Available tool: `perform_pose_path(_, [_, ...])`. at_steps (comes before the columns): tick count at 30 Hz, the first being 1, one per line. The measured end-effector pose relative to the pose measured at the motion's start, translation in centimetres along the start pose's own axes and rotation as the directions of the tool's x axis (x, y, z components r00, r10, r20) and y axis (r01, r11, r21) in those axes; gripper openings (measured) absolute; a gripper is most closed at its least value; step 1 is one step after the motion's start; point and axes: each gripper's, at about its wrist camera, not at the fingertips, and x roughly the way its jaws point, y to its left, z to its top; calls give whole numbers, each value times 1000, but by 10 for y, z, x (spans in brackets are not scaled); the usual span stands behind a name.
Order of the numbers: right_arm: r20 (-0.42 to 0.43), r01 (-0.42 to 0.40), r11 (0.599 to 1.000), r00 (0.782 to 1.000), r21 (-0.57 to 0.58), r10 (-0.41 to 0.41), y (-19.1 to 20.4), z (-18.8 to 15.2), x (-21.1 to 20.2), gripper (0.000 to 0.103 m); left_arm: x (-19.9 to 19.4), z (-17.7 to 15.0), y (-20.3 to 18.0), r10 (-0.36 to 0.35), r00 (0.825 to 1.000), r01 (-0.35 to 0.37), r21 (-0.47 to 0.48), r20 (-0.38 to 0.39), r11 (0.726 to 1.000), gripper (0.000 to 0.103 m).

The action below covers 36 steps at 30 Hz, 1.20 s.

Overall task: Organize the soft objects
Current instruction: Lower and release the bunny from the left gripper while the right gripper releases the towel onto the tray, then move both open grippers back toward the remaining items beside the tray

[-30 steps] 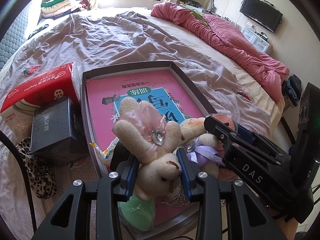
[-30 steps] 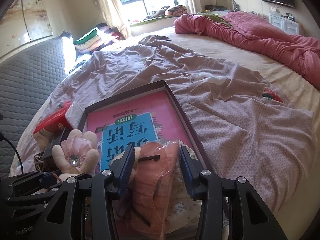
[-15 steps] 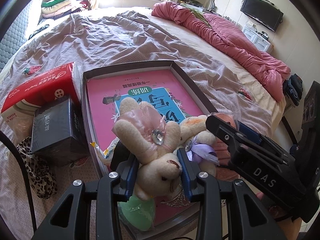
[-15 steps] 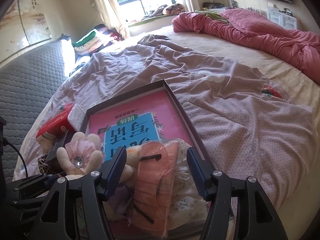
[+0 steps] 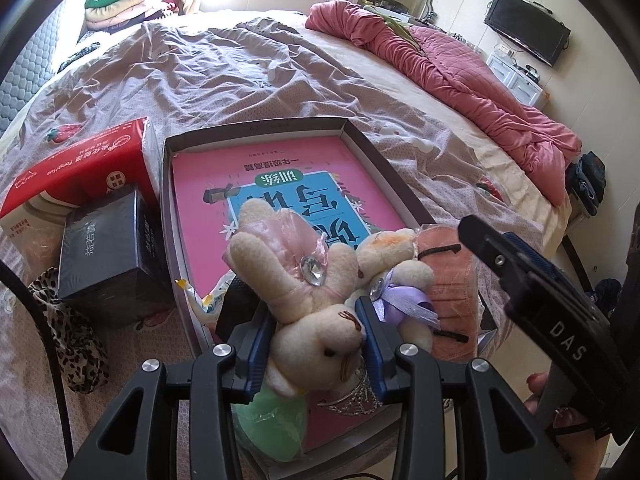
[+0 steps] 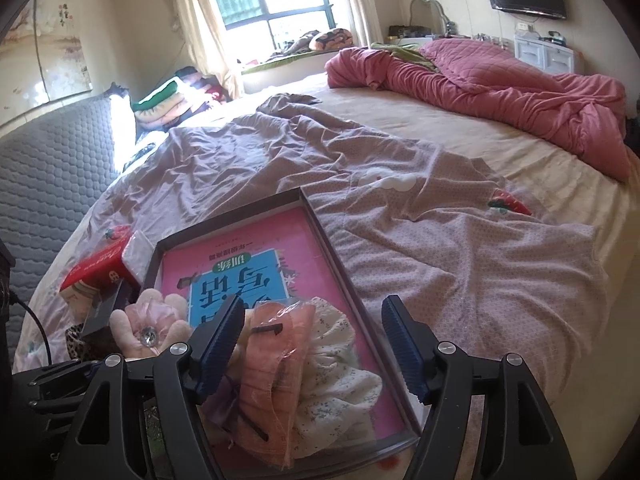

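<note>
My left gripper [image 5: 316, 344] is shut on a beige plush rabbit with a pink bow [image 5: 308, 300], held head-down over the near end of a dark shallow tray [image 5: 256, 128]. A second plush with a purple bow [image 5: 400, 280] lies beside it. A bagged orange cloth [image 5: 452, 276] rests in the tray; it also shows in the right wrist view [image 6: 272, 364] beside a white floral cloth [image 6: 336, 372]. My right gripper [image 6: 312, 348] is open above them, touching nothing. A pink book [image 6: 256, 256] lines the tray.
A red tissue box [image 5: 80, 168] and a black box [image 5: 104, 252] stand left of the tray, with a leopard-print cloth [image 5: 76, 344] in front. A green bagged item [image 5: 276, 420] lies under my left gripper. A pink quilt [image 6: 500, 92] lies at the far right of the bed.
My right gripper has opened, let go of the bagged orange cloth and drawn back and up. My left gripper stays shut on the rabbit.
</note>
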Motion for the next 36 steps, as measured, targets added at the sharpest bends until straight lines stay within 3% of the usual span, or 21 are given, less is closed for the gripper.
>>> perform_pose_path(13, [57,-11,1000,998,6,11,0,5,-15,77,-7,-4,-6,4,1000,-4,17,3,1000,56])
perform_pose_path(36, [109,-121,989,985,-89,131,40,7,-38,78,-55,-14,17,67,996,-67,-6,53,998,64])
